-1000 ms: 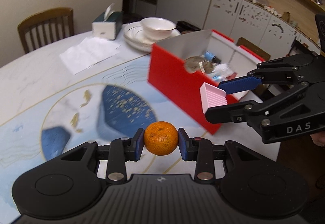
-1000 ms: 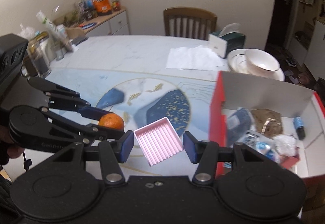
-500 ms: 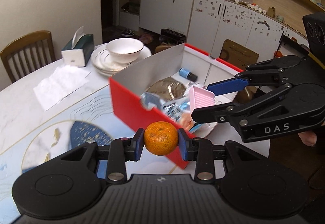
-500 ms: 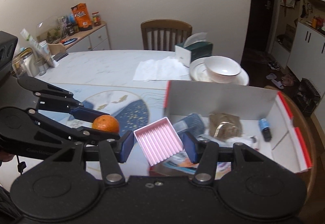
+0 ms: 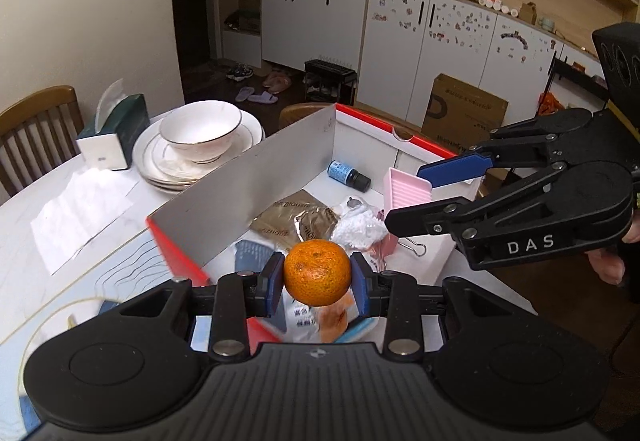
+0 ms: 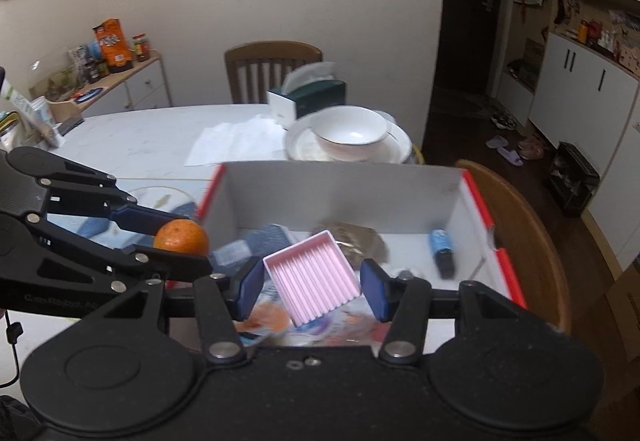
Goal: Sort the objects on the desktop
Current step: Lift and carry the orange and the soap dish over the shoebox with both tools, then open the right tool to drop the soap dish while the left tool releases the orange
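Red-edged box (image 5: pixel 280 169) on table, left gripper (image 5: pixel 316 283) clamping orange (image 5: pixel 317 272) (over it)

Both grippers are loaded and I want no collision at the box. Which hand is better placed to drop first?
Right, probably. The right gripper holds the pink tray well over the red box; the left gripper, clamping the orange, is just at its near corner.

Two fisheye cameras, one riding behind each pair of tongs, are looking steeply down at close range. The left view is facing the cabinets, the right view the chair (image 6: pixel 273 69) and wall. Both are sharing the red box (image 5: pixel 256 177) (image 6: pixel 340 187), bowl (image 5: pixel 198 129) (image 6: pixel 349 133) and each other's tongs.
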`<state>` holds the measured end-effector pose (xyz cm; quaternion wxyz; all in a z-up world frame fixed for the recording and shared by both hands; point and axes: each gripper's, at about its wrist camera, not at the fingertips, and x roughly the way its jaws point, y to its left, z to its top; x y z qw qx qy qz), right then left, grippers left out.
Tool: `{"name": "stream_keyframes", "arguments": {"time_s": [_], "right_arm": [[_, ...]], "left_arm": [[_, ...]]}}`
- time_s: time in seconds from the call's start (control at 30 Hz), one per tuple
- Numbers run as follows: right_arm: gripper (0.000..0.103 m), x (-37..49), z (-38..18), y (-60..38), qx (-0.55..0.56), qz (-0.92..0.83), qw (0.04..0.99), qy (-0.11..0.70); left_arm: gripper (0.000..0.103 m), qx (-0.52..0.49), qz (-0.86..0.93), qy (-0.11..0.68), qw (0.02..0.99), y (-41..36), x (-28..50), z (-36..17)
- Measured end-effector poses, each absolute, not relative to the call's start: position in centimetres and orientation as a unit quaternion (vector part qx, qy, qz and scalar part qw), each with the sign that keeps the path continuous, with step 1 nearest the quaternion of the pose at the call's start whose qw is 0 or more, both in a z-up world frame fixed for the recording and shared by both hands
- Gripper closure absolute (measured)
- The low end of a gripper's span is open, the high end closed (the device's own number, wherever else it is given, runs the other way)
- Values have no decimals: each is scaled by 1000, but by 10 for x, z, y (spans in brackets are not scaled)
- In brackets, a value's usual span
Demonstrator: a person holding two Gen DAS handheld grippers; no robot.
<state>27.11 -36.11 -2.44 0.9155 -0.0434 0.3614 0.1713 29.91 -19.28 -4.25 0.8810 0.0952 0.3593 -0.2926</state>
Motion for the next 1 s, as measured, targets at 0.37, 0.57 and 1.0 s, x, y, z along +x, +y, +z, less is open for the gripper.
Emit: {"name": "stream_keyframes", "arguments": {"time_s": [0.37, 0.57, 1.0], "right_arm": [[51, 315, -49, -388, -31, 152, 905, 397], [51, 340, -58, -391, -42, 147, 900, 409], [51, 380, -80, -392, -44, 137, 883, 447]], "left_arm": [[70, 115, -285, 391, 868, -229, 338, -67], [70, 118, -277, 407, 862, -235, 357, -77], [70, 119, -271, 444, 845, -238, 377, -101]]}}
